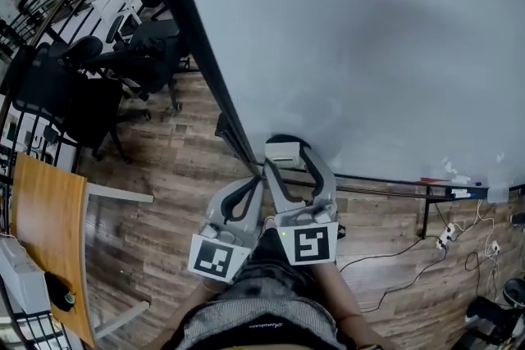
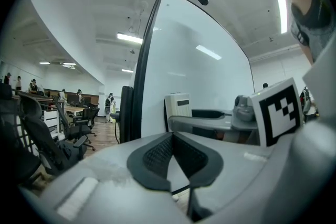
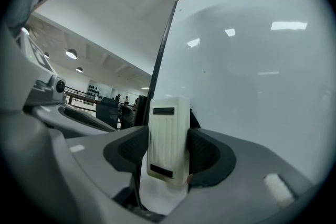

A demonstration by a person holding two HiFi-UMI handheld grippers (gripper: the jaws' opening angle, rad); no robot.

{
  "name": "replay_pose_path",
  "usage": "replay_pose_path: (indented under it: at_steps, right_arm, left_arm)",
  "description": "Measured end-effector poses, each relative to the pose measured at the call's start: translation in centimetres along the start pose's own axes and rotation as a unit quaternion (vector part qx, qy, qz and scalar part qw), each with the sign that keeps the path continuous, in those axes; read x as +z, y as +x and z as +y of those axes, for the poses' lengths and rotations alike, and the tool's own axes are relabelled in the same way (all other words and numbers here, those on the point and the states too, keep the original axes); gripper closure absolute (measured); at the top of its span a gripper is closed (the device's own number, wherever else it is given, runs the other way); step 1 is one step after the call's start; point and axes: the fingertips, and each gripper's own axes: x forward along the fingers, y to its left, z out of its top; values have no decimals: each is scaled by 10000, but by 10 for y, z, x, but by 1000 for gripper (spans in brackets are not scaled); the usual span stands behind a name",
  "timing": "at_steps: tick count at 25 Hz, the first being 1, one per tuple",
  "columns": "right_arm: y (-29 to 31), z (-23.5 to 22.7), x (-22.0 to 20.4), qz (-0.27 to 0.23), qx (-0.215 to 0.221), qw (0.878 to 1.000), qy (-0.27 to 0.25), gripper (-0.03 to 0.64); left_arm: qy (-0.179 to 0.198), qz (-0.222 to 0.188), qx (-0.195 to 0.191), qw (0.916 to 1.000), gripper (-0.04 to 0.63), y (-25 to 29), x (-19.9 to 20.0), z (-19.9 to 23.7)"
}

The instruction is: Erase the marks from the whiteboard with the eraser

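The whiteboard [image 1: 361, 37] fills the upper right of the head view, and I see no distinct marks on it, only faint grey shading. My right gripper [image 1: 289, 152] is shut on a white ribbed eraser [image 1: 282, 152], held close to the board's lower edge. In the right gripper view the eraser [image 3: 168, 134] stands upright between the dark pads [image 3: 210, 152], with the board [image 3: 252, 71] just behind it. My left gripper [image 1: 248, 186] hangs beside it, lower and to the left, shut on nothing. In its own view the left gripper [image 2: 173, 157] has its pads touching, and the eraser [image 2: 178, 106] shows beyond them.
Black office chairs [image 1: 123, 61] stand at the left on the wood floor. A wooden table [image 1: 49, 234] is at the lower left. The board's tray [image 1: 451, 186] holds small items at the right, with cables [image 1: 459, 254] below. People [image 2: 79, 97] stand far off.
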Motion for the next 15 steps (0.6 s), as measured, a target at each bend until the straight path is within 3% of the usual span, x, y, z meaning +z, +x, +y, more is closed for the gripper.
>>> replay_pose_path:
  at_steps: [15]
  right_arm:
    - [-73, -110, 3, -162, -340, 9993, 64, 371]
  left_arm:
    - [284, 52, -458, 9985, 592, 73, 3, -88]
